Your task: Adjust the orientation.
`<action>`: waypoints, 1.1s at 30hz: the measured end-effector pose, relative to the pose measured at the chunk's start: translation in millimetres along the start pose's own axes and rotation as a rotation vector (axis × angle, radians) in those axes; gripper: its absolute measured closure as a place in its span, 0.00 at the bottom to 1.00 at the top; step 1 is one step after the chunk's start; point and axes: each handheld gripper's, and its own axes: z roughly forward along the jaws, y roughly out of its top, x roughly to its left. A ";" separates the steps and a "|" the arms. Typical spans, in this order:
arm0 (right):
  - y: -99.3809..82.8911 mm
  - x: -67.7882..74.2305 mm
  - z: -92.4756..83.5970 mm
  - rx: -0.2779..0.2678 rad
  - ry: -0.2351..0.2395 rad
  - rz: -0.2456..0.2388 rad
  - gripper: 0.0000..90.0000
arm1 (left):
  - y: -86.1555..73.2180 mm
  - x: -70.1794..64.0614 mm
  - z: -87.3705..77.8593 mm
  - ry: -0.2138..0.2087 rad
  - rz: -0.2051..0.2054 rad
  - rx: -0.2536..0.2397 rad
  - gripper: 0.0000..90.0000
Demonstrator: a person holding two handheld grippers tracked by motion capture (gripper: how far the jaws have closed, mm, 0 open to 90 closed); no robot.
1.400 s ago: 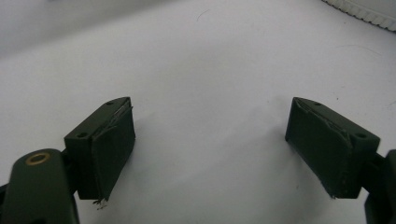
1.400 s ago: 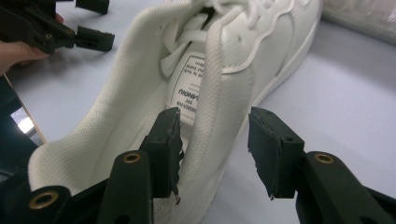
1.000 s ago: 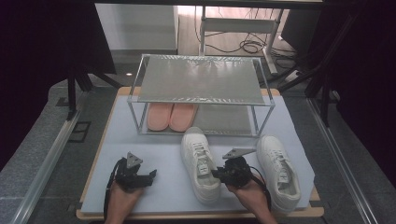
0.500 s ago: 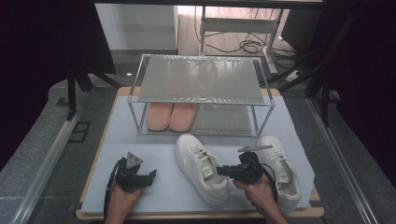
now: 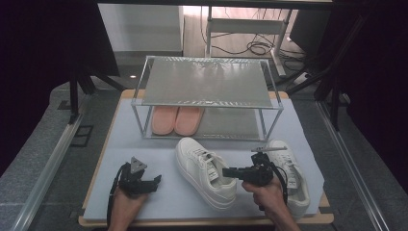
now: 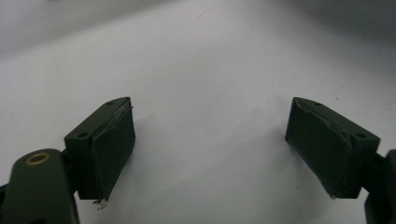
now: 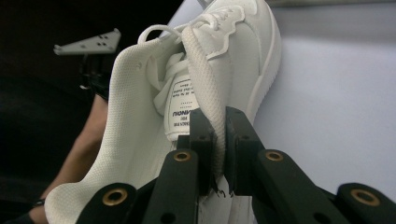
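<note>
A white sneaker (image 5: 204,171) lies slanted on the pale mat (image 5: 144,139), toe toward the back left. My right gripper (image 5: 227,171) is shut on its collar edge by the opening. In the right gripper view the pads (image 7: 201,135) pinch the sneaker's (image 7: 233,56) padded rim, and my right gripper (image 7: 219,135) points along the shoe. The second white sneaker (image 5: 288,166) lies just right of that hand. My left gripper (image 5: 155,181) rests low at the front left, open. In the left gripper view my left gripper (image 6: 208,135) holds nothing over the bare mat.
A metal two-level shoe rack (image 5: 207,82) stands at the back of the mat, with a pair of pink slippers (image 5: 175,120) on the left of its lower shelf. The wooden table edge (image 5: 207,222) runs close behind the hands. Cables lie on the floor beyond the rack.
My right gripper has moved to the right with the sneaker's collar in it, swinging the heel right so the shoe now lies slanted. The left gripper has stayed put.
</note>
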 end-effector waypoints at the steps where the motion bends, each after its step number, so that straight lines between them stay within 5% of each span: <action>1: 1.1 0.9 -1.0 -0.004 0.007 0.001 0.92 | 0.0 0.0 0.0 0.000 0.001 0.000 0.18; 33: 65.0 33.8 -24.9 -0.096 0.242 0.053 0.92 | 0.1 0.6 0.2 -0.002 0.000 0.000 0.17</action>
